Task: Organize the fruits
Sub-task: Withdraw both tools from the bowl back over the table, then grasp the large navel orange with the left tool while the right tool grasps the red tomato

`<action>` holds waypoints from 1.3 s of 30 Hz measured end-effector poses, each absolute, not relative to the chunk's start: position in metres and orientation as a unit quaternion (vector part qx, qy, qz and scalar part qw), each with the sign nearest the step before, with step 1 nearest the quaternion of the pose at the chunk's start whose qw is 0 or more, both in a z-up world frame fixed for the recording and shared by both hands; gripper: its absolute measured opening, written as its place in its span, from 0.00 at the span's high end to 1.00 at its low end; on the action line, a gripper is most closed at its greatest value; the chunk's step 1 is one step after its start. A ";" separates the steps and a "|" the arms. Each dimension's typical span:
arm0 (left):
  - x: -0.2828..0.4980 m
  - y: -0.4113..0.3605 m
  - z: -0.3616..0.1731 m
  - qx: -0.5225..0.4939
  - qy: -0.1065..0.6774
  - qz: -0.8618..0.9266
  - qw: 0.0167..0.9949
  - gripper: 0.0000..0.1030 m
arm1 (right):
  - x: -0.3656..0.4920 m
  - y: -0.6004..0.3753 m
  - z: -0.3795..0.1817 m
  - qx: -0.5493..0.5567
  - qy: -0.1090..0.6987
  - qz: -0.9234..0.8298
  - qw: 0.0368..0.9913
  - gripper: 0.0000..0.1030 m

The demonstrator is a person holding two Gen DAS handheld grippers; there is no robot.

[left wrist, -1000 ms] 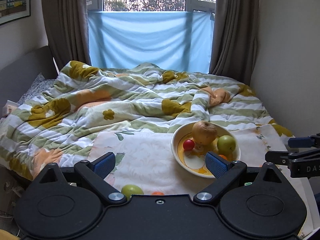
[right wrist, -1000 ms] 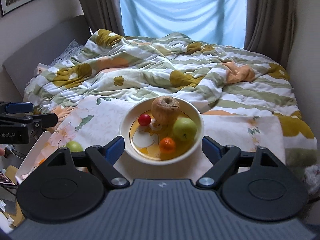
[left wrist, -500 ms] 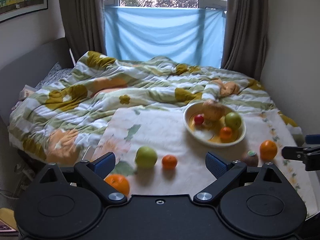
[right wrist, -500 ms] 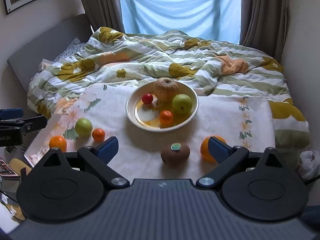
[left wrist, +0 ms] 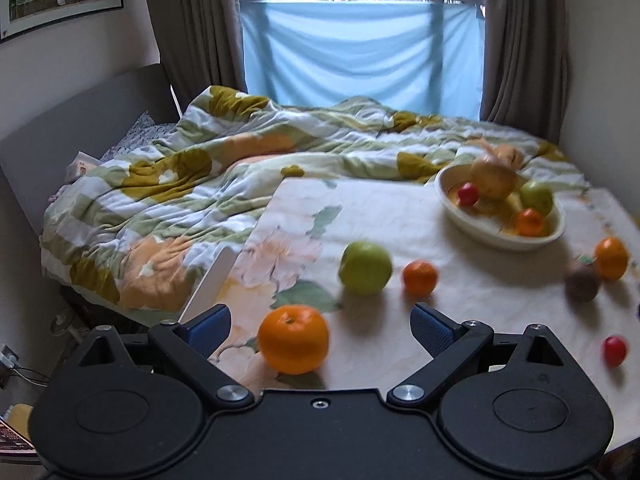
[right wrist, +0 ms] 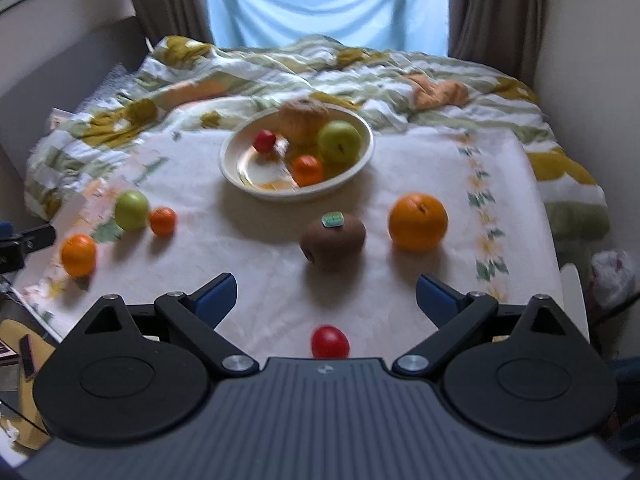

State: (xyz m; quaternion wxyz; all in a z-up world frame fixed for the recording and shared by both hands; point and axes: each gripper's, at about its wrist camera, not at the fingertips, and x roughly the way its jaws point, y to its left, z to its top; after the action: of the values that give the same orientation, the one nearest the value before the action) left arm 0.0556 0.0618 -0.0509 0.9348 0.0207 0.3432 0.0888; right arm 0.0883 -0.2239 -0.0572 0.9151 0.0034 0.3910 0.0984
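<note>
A cream bowl (right wrist: 240,174) (left wrist: 452,216) on the floral-cloth table holds a brown fruit, a green apple, a small orange and a red fruit. Loose on the cloth lie an orange (left wrist: 293,338), a green apple (left wrist: 365,267), a small orange (left wrist: 419,277), a brown kiwi (right wrist: 333,236), a big orange (right wrist: 418,222) and a red fruit (right wrist: 330,342). My left gripper (left wrist: 320,328) is open, with the near orange between its fingers' line. My right gripper (right wrist: 326,294) is open and empty, just short of the kiwi. The left gripper's tip shows in the right wrist view (right wrist: 24,240).
A bed with a striped flowered quilt (left wrist: 192,184) lies behind and left of the table. Grey headboard (left wrist: 80,120) at left, wall at right, curtains and a blue sheet (left wrist: 360,56) over the window at the back. The table's left edge (left wrist: 212,280) drops off.
Both grippers have drawn back and risen from the bowl, so more loose fruit shows on the cloth. Both stay open.
</note>
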 end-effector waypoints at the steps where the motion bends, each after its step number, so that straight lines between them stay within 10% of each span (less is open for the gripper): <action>1: 0.057 0.064 -0.057 0.025 0.348 0.090 0.933 0.04 | 0.088 -0.224 -0.062 0.005 0.392 0.096 0.915 0.00; 22: 0.091 0.095 -0.110 0.029 0.393 0.067 0.916 0.38 | 0.088 -0.211 -0.126 0.015 0.428 0.068 0.901 0.07; 39: 0.087 0.100 -0.109 0.018 0.396 0.051 0.917 0.39 | 0.094 -0.206 -0.129 0.001 0.437 0.068 0.897 0.28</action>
State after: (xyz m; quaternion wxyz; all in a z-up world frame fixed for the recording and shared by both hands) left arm 0.0870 0.1002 -0.1087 0.9166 0.0179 0.3961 0.0510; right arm 0.0935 -0.2059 -0.1294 0.8968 0.0015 0.4372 0.0676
